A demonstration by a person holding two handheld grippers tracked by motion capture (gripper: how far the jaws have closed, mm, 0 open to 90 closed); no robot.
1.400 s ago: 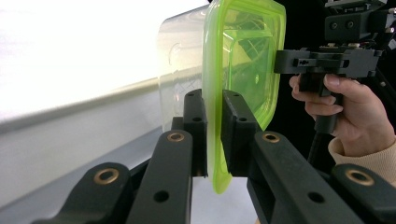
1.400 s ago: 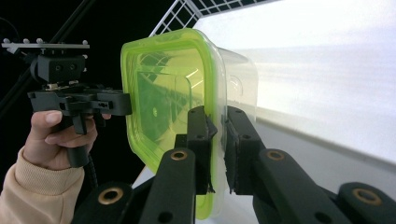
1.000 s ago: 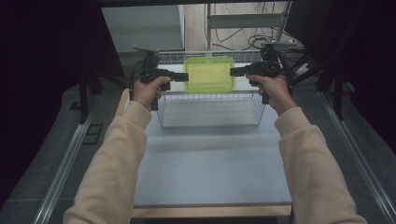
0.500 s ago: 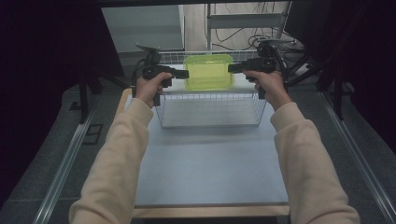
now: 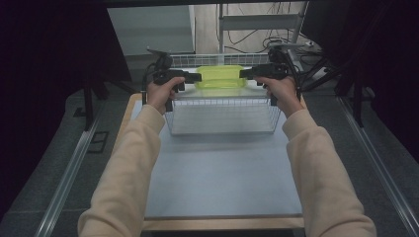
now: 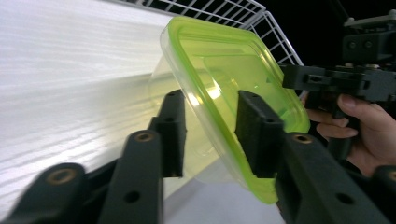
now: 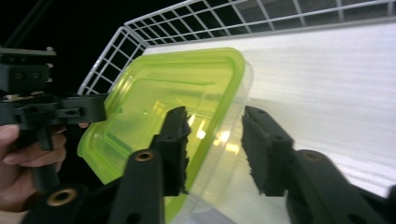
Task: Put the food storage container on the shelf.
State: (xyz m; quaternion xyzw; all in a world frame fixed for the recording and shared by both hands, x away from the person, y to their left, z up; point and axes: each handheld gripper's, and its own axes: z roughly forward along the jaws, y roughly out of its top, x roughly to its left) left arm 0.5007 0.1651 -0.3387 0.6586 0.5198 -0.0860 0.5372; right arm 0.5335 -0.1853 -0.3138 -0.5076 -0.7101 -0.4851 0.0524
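Note:
A clear container with a lime-green lid (image 5: 221, 76) hangs level with the top of a white wire basket (image 5: 222, 101). My left gripper (image 5: 197, 76) is shut on its left end and my right gripper (image 5: 243, 74) on its right end. In the left gripper view the lid's rim (image 6: 224, 74) runs between the two black jaws of my left gripper (image 6: 212, 126), with the right gripper (image 6: 327, 79) at the far end. In the right gripper view my right gripper (image 7: 215, 135) straddles the container's rim (image 7: 159, 98), and the left gripper (image 7: 60, 112) holds the opposite end.
The basket stands at the far end of a pale mat (image 5: 222, 173) on the table, and its wire walls (image 7: 140, 42) rise behind the container. Metal rails (image 5: 69, 173) run along both sides of the table. Cables and a shelf frame (image 5: 257, 22) lie beyond the basket.
Both hands and the container between them have moved slightly up and away over the basket. The grips have stayed the same.

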